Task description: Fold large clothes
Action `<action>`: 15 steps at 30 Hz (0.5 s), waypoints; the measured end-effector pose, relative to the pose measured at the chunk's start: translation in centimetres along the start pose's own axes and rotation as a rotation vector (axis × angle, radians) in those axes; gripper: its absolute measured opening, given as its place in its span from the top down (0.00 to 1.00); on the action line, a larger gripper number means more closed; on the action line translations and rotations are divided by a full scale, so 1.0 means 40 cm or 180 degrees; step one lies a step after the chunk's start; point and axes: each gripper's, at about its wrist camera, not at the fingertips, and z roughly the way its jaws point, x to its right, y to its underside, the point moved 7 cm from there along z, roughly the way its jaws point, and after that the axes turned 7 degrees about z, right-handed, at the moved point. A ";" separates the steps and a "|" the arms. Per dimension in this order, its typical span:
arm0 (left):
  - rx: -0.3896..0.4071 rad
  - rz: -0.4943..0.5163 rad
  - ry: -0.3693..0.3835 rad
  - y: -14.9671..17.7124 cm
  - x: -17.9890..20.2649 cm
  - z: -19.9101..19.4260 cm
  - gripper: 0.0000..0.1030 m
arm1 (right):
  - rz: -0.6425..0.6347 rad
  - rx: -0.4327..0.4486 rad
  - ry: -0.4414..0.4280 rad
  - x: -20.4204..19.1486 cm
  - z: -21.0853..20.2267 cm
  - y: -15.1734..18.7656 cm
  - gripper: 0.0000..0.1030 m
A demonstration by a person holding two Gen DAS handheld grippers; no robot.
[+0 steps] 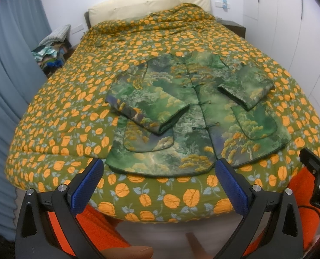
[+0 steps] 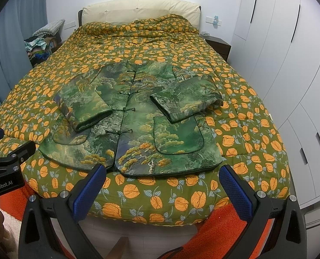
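A green landscape-print padded jacket (image 1: 194, 116) lies flat, front up and buttoned, on the bed near its foot. It also shows in the right wrist view (image 2: 134, 125). Both sleeves are folded in across the chest: the left sleeve (image 1: 147, 108) and the right sleeve (image 1: 246, 84). My left gripper (image 1: 160, 183) is open and empty, held just short of the jacket's hem. My right gripper (image 2: 163, 185) is open and empty too, in front of the hem's right half. The right gripper's body shows at the left wrist view's right edge (image 1: 317, 179).
The bed's quilt (image 2: 181, 200) is olive with orange flowers. A cream headboard (image 2: 138, 10) stands at the back. A pile of clothes (image 2: 39, 45) lies at the far left, a dark nightstand (image 2: 219, 45) at the far right. White wardrobes (image 2: 289, 64) line the right wall. An orange rug (image 2: 224, 226) is below.
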 end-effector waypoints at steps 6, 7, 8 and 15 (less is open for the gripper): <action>0.0000 0.0002 0.0003 -0.001 -0.002 0.003 0.00 | -0.0002 -0.0004 -0.0001 0.000 0.002 0.000 0.00; -0.0001 0.0004 0.0006 -0.001 -0.003 0.003 0.00 | -0.0001 -0.0005 -0.0002 0.000 -0.001 0.000 0.00; -0.0001 0.0004 0.0002 -0.001 -0.003 0.003 0.00 | -0.0001 -0.0007 0.0000 0.000 0.000 0.001 0.00; -0.0007 0.0003 -0.0004 0.000 -0.003 0.006 0.00 | -0.0005 -0.0005 0.0001 0.001 0.001 0.001 0.00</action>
